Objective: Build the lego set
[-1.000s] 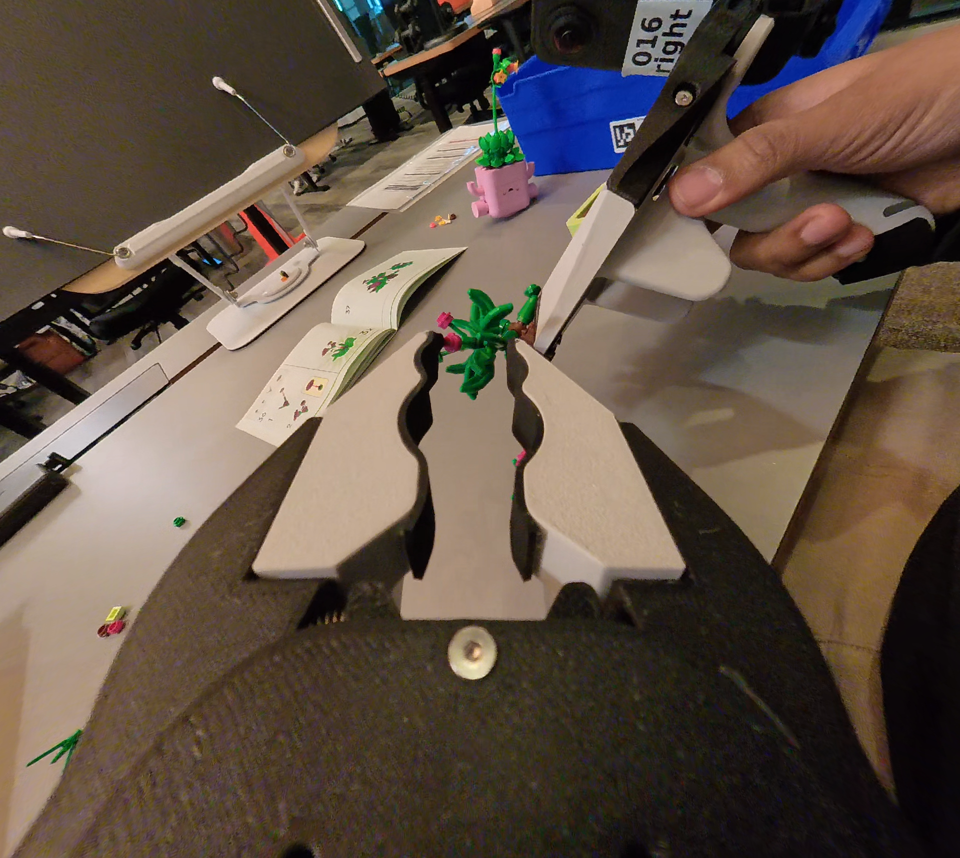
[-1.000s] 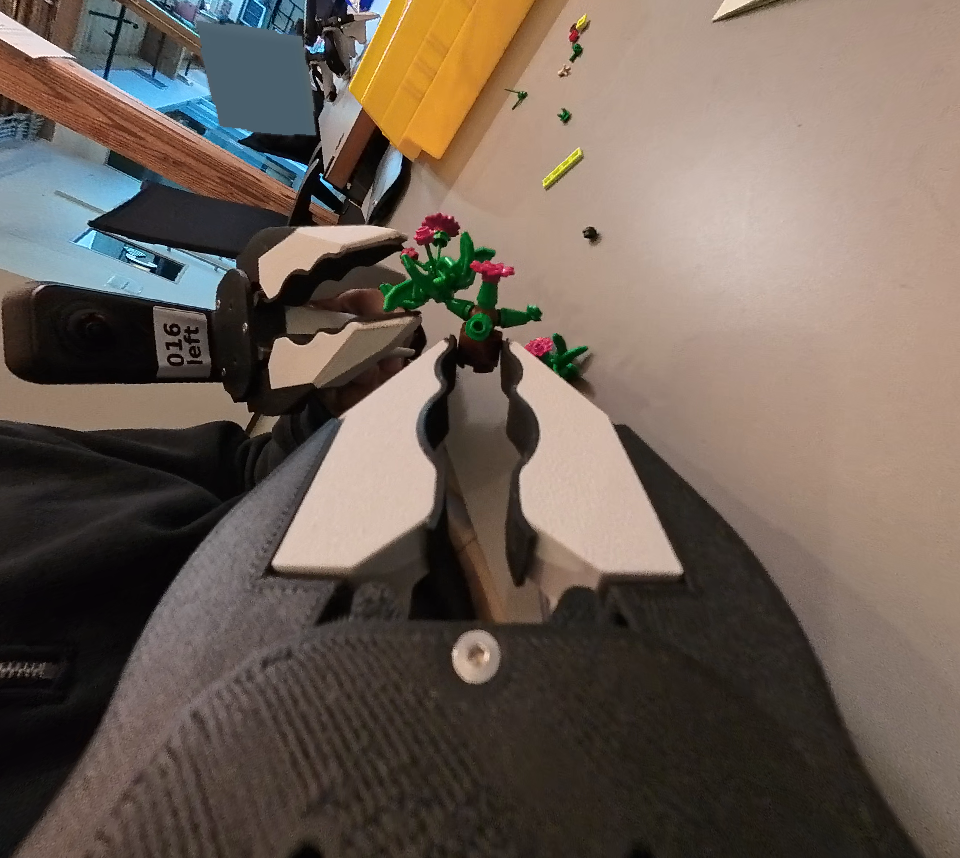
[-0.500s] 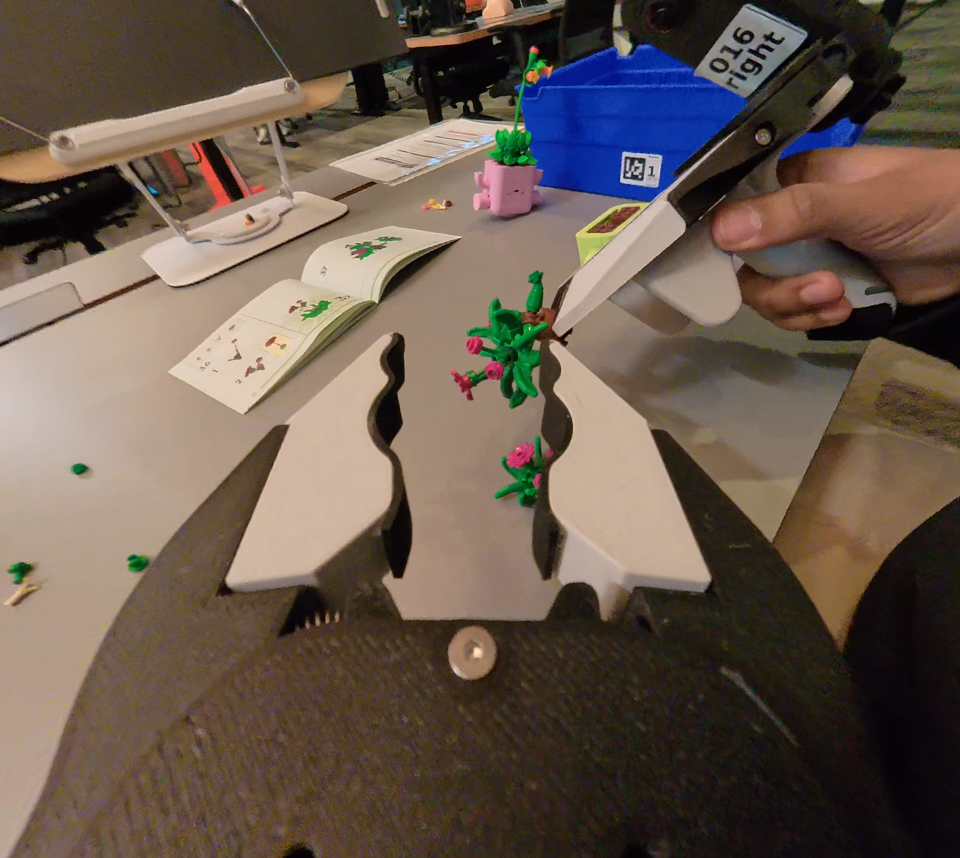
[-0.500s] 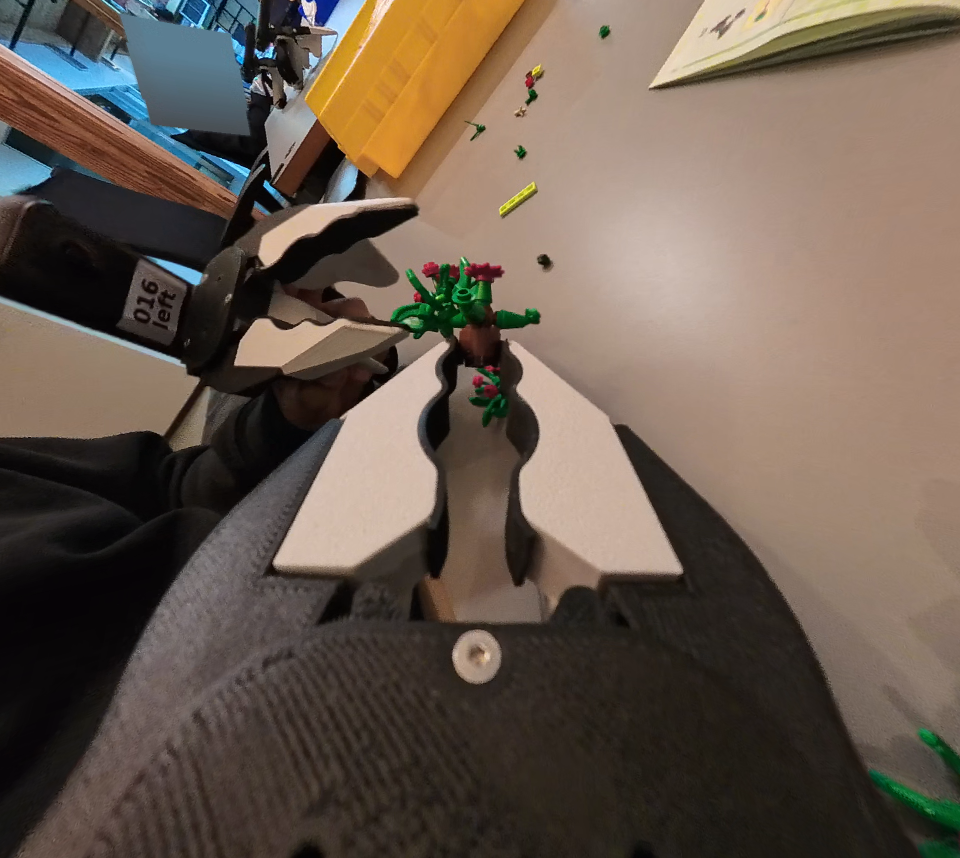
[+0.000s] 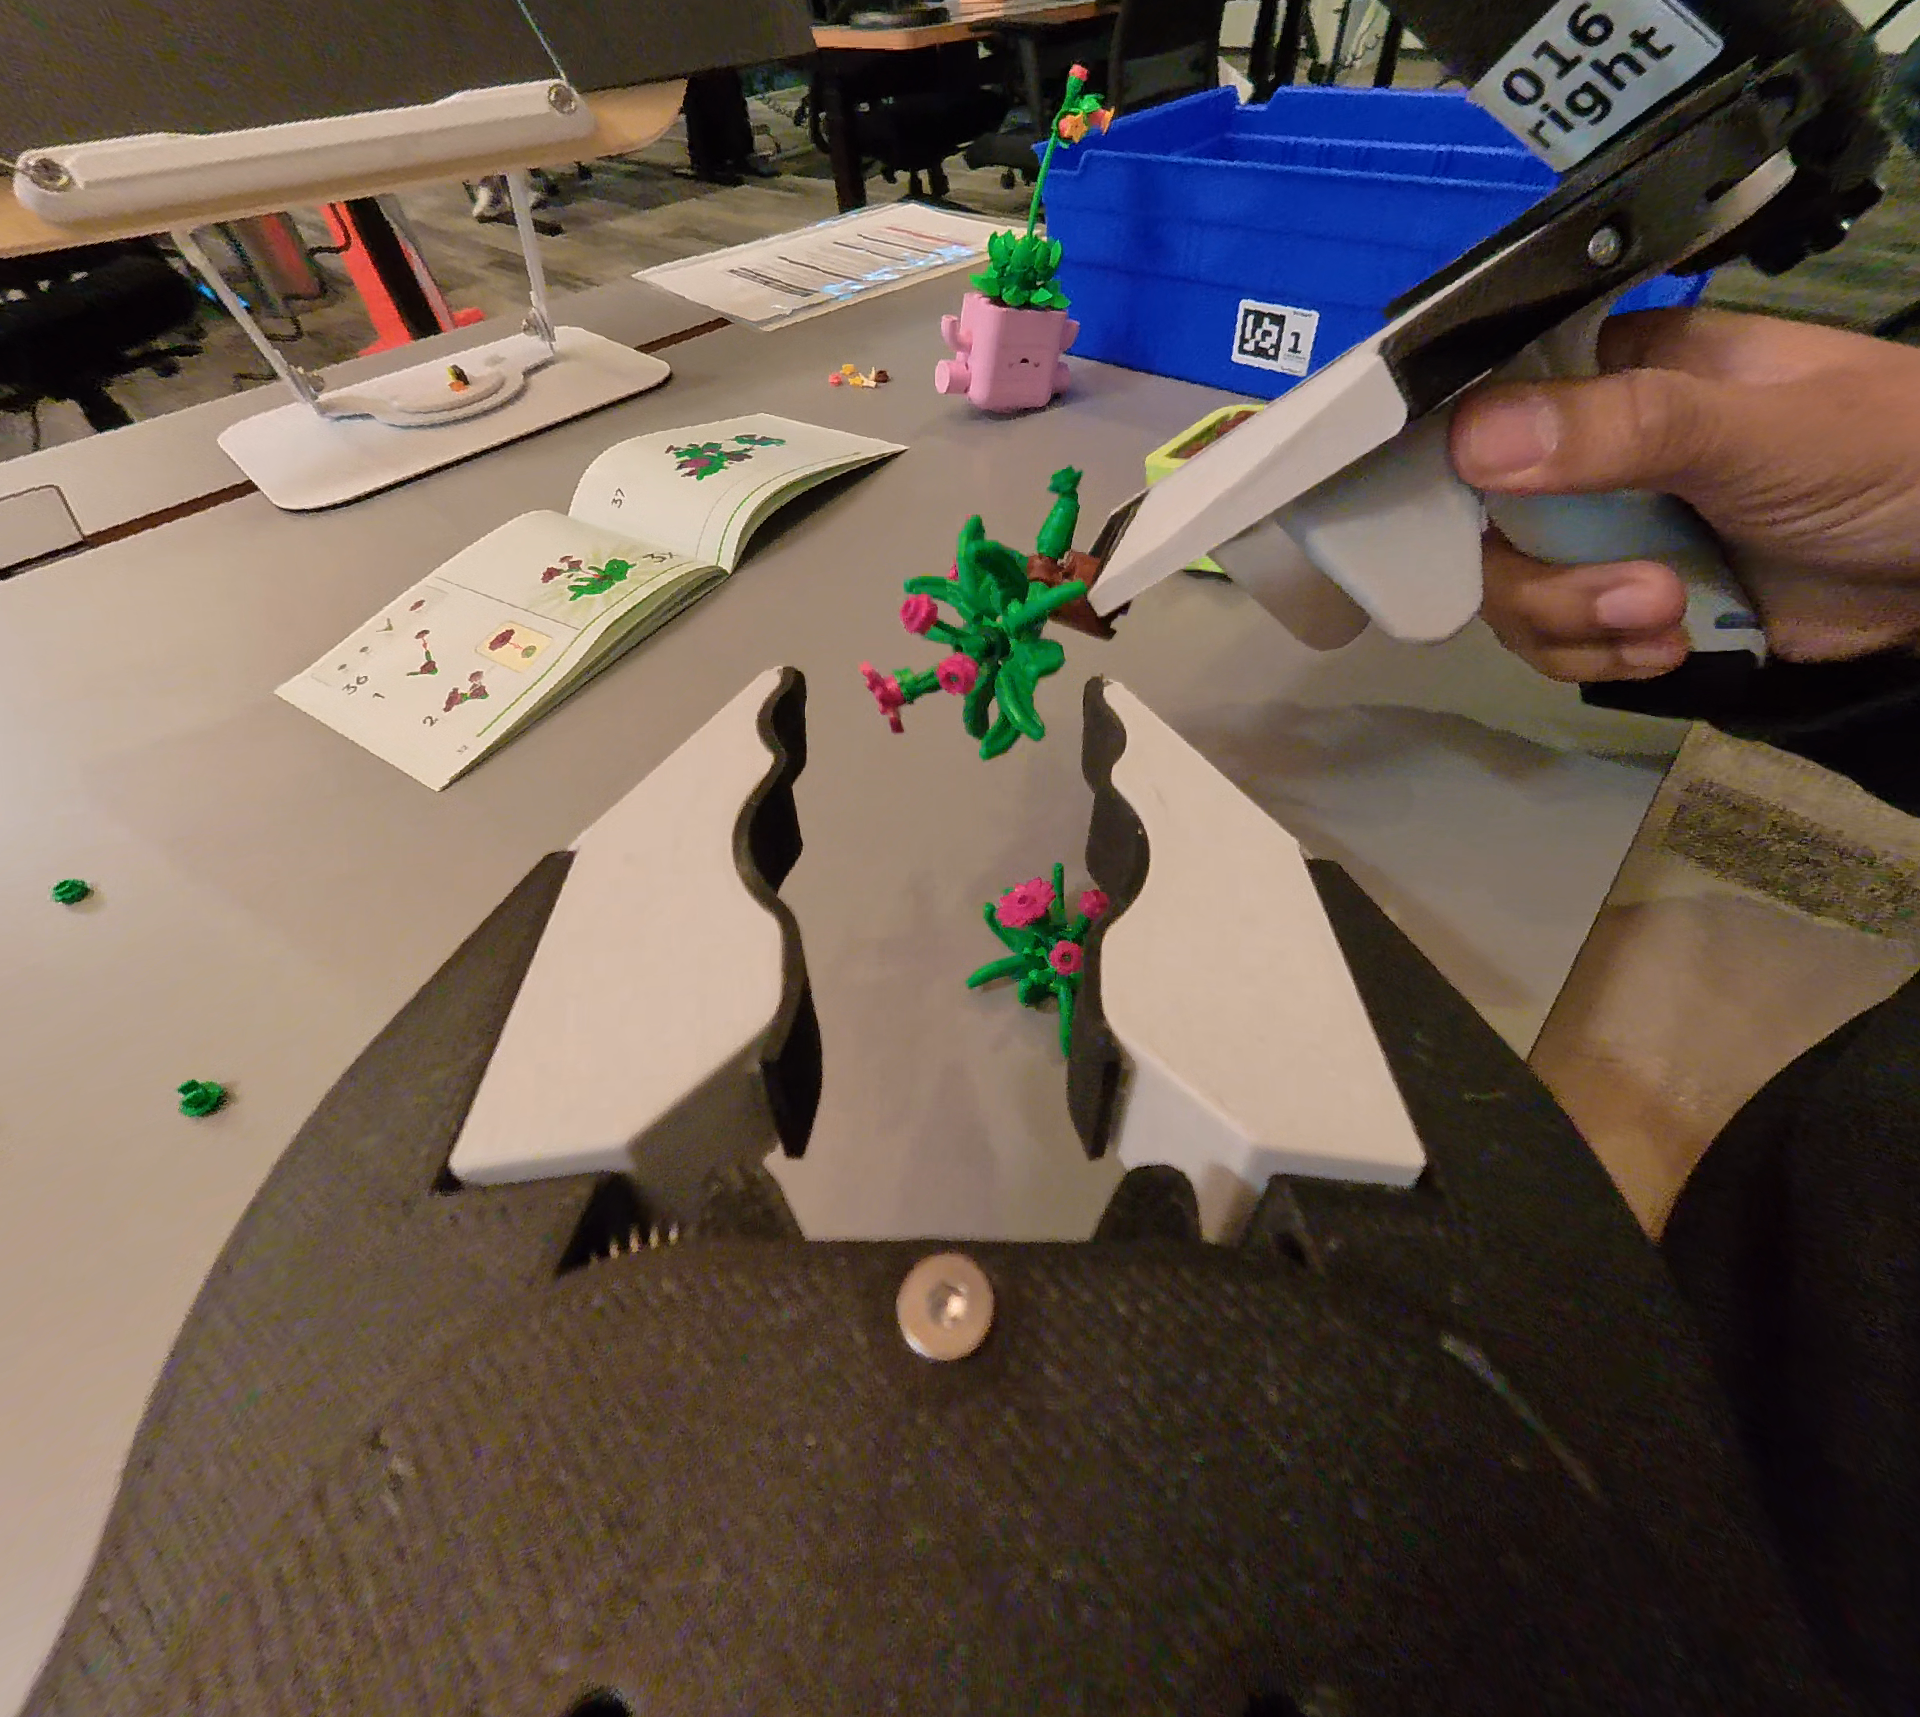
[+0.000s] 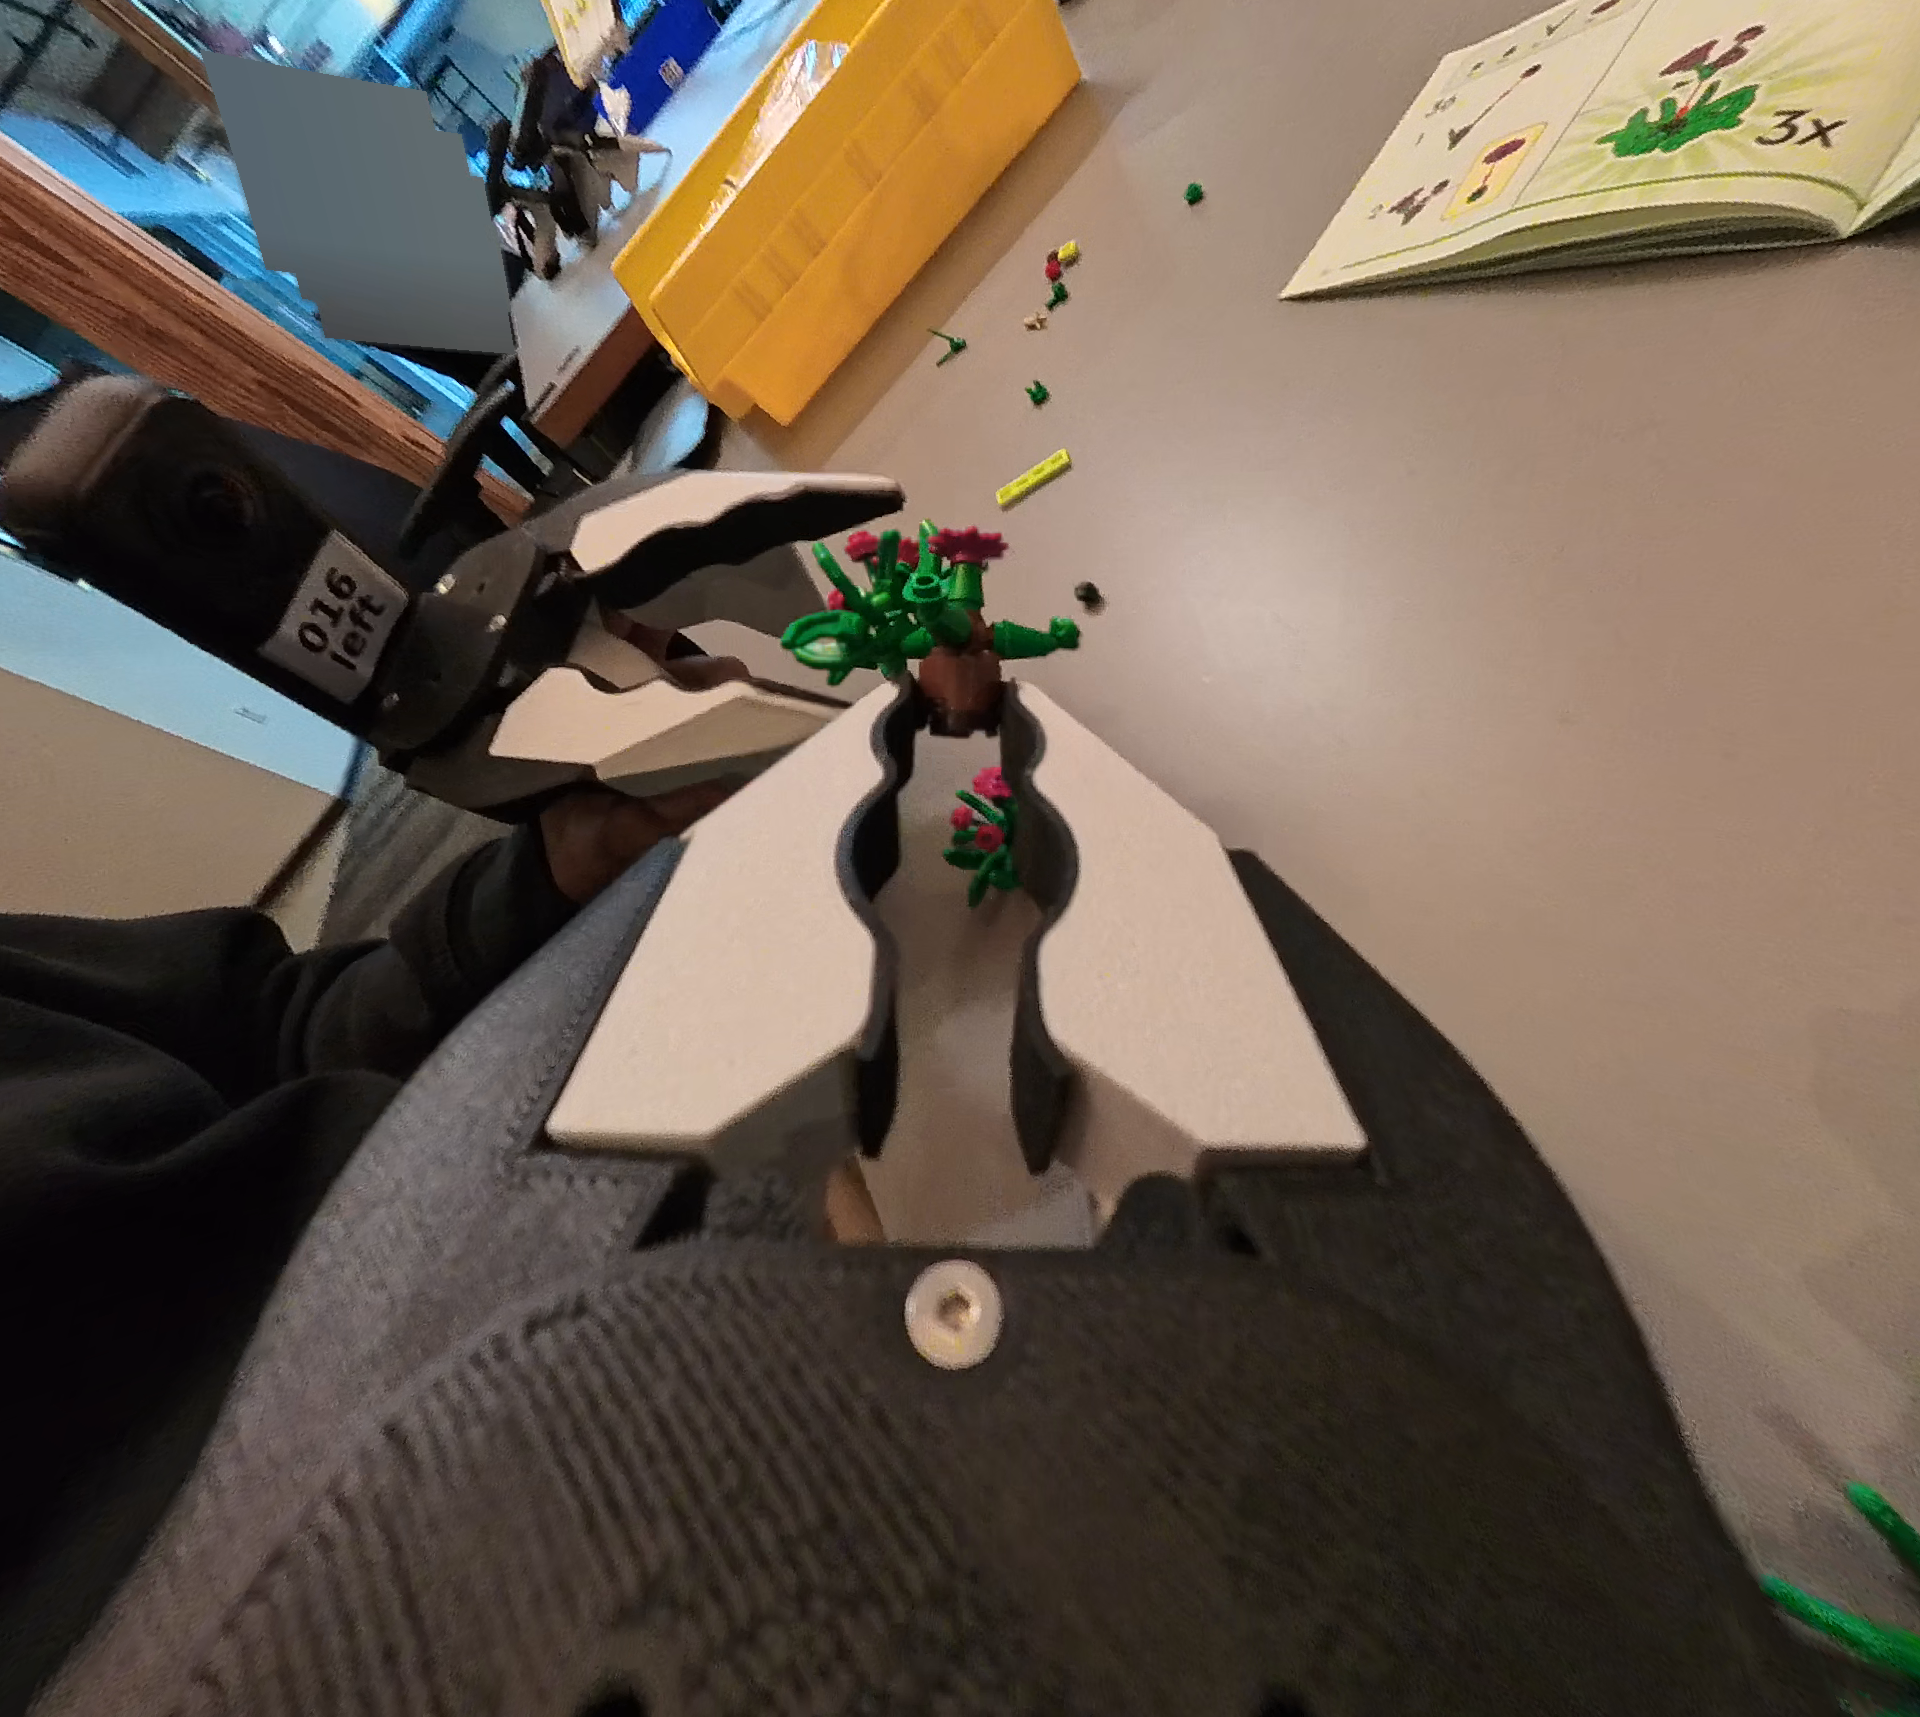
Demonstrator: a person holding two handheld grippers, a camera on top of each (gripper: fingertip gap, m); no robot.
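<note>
My right gripper is shut on the brown base of a green lego plant with pink flowers and holds it above the grey table; it also shows in the left wrist view, where the right gripper comes in from the right. My left gripper is open and empty, just below and in front of the held plant; it shows in the right wrist view at the left. A small loose flower sprig lies on the table between my left fingers, also seen in the right wrist view.
An open instruction booklet lies to the left. A pink pot with a built plant and a blue bin stand at the back. A yellow bin and small loose pieces lie on the table. A lamp base stands at back left. The grippers are tip to tip, or close to it. Between my left fingertips and the small loose flower sprig there is roughly 7 centimeters.
My left gripper has opened wider and drawn back from the plant. The loose sprig now lies between its fingers. My right gripper has kept its hold on the plant and tilted.
</note>
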